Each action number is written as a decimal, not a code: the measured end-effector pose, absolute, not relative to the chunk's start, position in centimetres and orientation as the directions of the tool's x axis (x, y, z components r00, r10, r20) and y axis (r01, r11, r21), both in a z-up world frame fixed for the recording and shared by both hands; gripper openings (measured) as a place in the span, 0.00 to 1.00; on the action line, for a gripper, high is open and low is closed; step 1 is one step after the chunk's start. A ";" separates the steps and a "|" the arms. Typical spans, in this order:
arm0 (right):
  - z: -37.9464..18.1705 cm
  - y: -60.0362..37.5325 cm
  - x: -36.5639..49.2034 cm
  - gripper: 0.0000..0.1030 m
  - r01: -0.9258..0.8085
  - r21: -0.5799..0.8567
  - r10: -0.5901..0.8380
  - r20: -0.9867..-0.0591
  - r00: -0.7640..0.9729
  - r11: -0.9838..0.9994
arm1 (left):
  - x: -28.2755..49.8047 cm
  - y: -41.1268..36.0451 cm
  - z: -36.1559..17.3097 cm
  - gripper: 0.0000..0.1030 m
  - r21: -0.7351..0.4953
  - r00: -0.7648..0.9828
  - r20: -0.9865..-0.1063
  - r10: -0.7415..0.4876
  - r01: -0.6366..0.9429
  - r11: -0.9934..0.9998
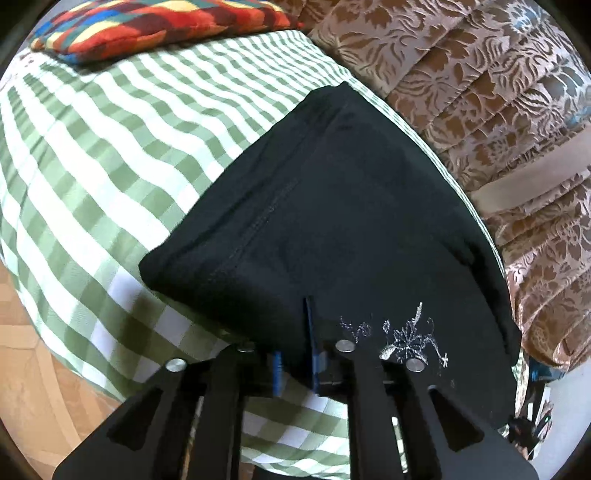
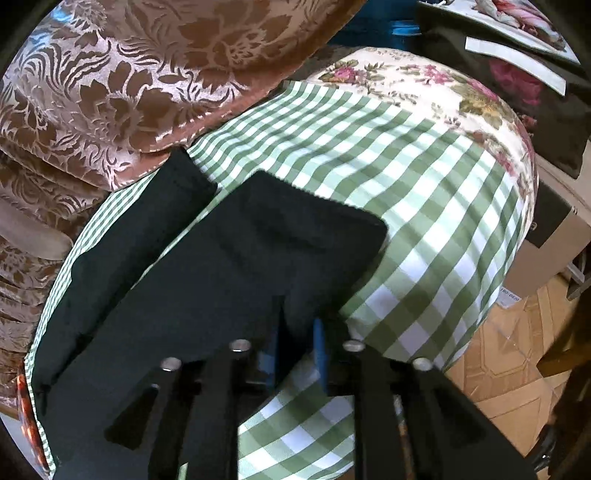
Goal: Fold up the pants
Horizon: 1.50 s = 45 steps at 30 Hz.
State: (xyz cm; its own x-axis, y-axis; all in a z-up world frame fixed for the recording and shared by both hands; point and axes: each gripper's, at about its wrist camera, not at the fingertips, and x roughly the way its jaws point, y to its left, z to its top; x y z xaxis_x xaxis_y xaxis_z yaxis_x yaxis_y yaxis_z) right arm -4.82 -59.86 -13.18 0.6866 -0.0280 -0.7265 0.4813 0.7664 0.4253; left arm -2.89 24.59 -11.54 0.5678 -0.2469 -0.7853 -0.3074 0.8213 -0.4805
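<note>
We see the black pants (image 1: 332,229) lying folded on the green-and-white checked cloth (image 1: 110,166), their far side close against the brown floral cushions (image 1: 480,92). In the right wrist view the same pants (image 2: 221,266) spread in two dark panels toward the cushions (image 2: 129,74).

The left gripper (image 1: 296,347) sits at the near edge of the pants. Its blue-padded fingers (image 1: 308,332) stand a little apart, with a fold of black cloth between them; we cannot tell whether the pads press on it, because the fabric covers the tips.

The right gripper (image 2: 297,343) is at the near corner of the pants, its fingers (image 2: 319,347) parted somewhat wider. Dark cloth lies between them here too, and the left finger is almost lost against the black fabric, so we cannot say whether the cloth is gripped.

Small silver embroidery (image 1: 410,339) shows on the pants beside the left gripper. A multicoloured pillow (image 1: 147,26) is cut off at the top edge, and a flowered cloth (image 2: 424,85) lies beyond the checked one.
</note>
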 end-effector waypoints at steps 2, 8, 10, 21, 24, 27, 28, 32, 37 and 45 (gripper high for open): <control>-12.1 -60.1 -5.4 0.46 0.510 0.383 -0.100 -0.717 0.690 0.770 | -3.3 25.3 -10.9 0.30 -0.455 0.574 -0.791 -0.212 -0.321 0.830; -7.5 -57.3 -4.8 0.54 0.452 0.325 -0.167 -0.630 0.759 0.830 | -5.7 30.5 -7.9 0.42 -0.372 0.632 -0.775 0.003 -0.460 0.806; -6.3 -54.7 -3.4 0.58 0.370 0.335 -0.104 -0.604 0.790 0.867 | -5.5 31.3 -6.5 0.42 -0.372 0.663 -0.748 0.035 -0.461 0.806; -6.0 -38.7 5.9 0.71 -0.039 0.343 0.254 -0.608 0.753 0.938 | 10.6 26.6 -2.4 0.42 -0.378 0.691 -0.711 -0.134 -0.215 0.900; -6.6 -37.1 6.6 0.74 -0.066 0.356 0.286 -0.612 0.737 0.932 | 16.2 26.7 -3.3 0.42 -0.413 0.655 -0.735 -0.176 -0.227 0.882; -7.2 -36.6 7.4 0.74 -0.061 0.373 0.301 -0.627 0.719 0.926 | 21.4 26.9 -4.3 0.42 -0.410 0.624 -0.762 -0.173 -0.259 0.875; -7.4 -36.6 7.6 0.75 -0.054 0.376 0.299 -0.633 0.714 0.925 | 22.8 27.1 -4.6 0.42 -0.402 0.611 -0.774 -0.166 -0.273 0.874; -7.9 -36.9 8.3 0.77 -0.025 0.383 0.290 -0.652 0.700 0.923 | 28.3 27.3 -6.6 0.42 -0.347 0.554 -0.823 -0.124 -0.319 0.882; -8.6 -37.4 8.9 0.77 0.018 0.396 0.277 -0.674 0.685 0.918 | 32.6 27.0 -9.4 0.42 -0.311 0.487 -0.867 -0.111 -0.352 0.883; -9.0 -37.5 8.9 0.77 0.034 0.397 0.269 -0.679 0.683 0.917 | 31.4 23.1 -7.9 0.10 -0.172 0.567 -0.823 -0.036 -0.188 0.967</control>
State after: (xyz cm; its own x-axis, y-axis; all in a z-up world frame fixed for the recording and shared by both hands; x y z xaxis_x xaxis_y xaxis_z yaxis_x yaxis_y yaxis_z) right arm 8.90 -37.55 -8.95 0.6831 0.2691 -0.6790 0.0336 0.9171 0.3972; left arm 31.42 23.06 -7.94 0.5674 -0.0363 -0.8226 -0.1879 0.9669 -0.1723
